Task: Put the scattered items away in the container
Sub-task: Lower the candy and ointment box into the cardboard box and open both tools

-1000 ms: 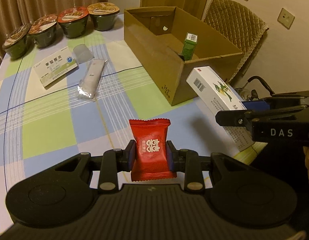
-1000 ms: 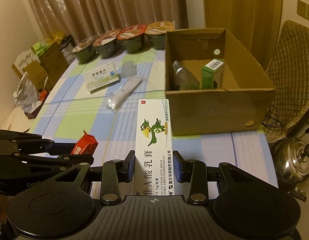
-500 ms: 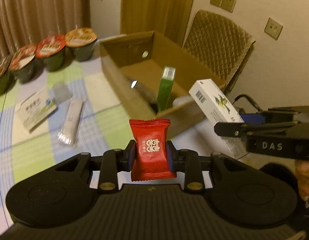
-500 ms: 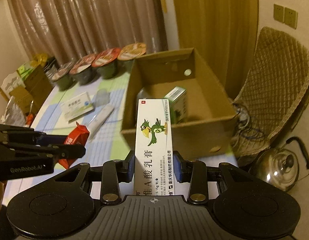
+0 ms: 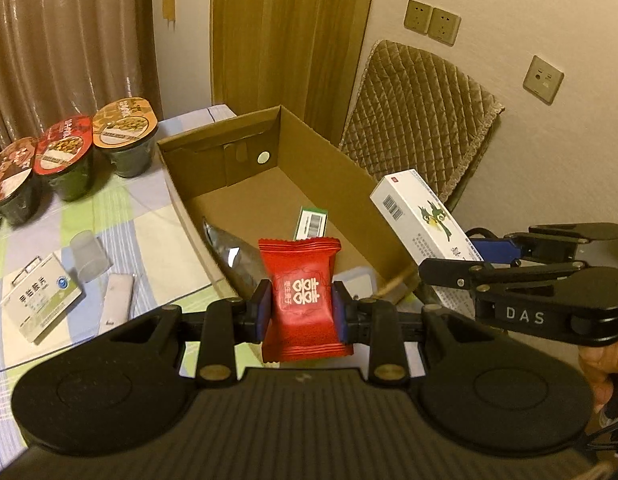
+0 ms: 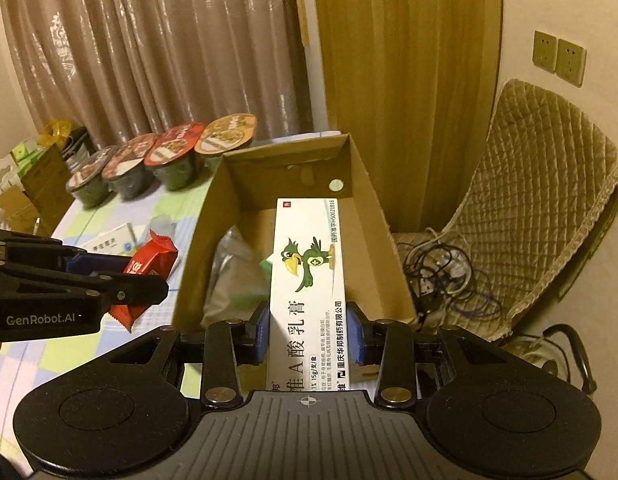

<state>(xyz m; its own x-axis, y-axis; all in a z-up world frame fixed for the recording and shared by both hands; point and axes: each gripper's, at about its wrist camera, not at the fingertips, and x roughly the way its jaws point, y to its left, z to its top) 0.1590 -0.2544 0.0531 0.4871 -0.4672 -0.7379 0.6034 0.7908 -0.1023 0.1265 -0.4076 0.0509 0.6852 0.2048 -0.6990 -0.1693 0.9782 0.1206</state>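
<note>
Clamping a red candy packet [image 5: 303, 298] upright between its fingers, the left gripper [image 5: 303, 312] hangs just short of the cardboard box [image 5: 189, 216], whose open mouth lies directly ahead and below. To its right, the right gripper [image 6: 307, 332] pinches a white ointment carton [image 6: 309, 276], long axis pointing forward over the box interior, so it seems nearer to release. Inside lie a silvery pouch [image 5: 229, 252] and green box [image 5: 312, 222].
</note>
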